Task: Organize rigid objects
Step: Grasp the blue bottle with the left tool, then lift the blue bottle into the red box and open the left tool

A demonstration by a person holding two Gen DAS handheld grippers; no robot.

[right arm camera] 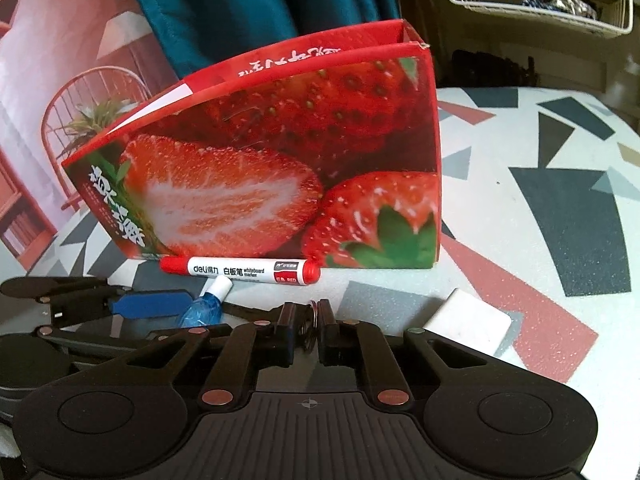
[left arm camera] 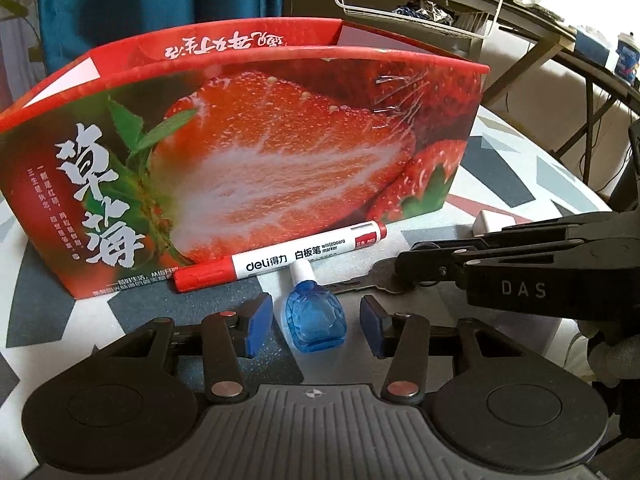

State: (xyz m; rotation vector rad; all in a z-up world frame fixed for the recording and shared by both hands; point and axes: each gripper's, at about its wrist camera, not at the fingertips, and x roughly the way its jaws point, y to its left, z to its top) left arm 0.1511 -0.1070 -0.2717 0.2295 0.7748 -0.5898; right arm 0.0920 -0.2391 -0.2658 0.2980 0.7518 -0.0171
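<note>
Left wrist view: left claw (left arm camera: 316,320) gapes astride blue bottle (left arm camera: 315,320); right claw (right arm camera: 309,326) pinches key ring (right arm camera: 312,328).

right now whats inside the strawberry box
Only the printed inner face of the strawberry box's back wall shows above its open top. The front wall covers the rest, so whether anything lies inside cannot be seen.
</note>
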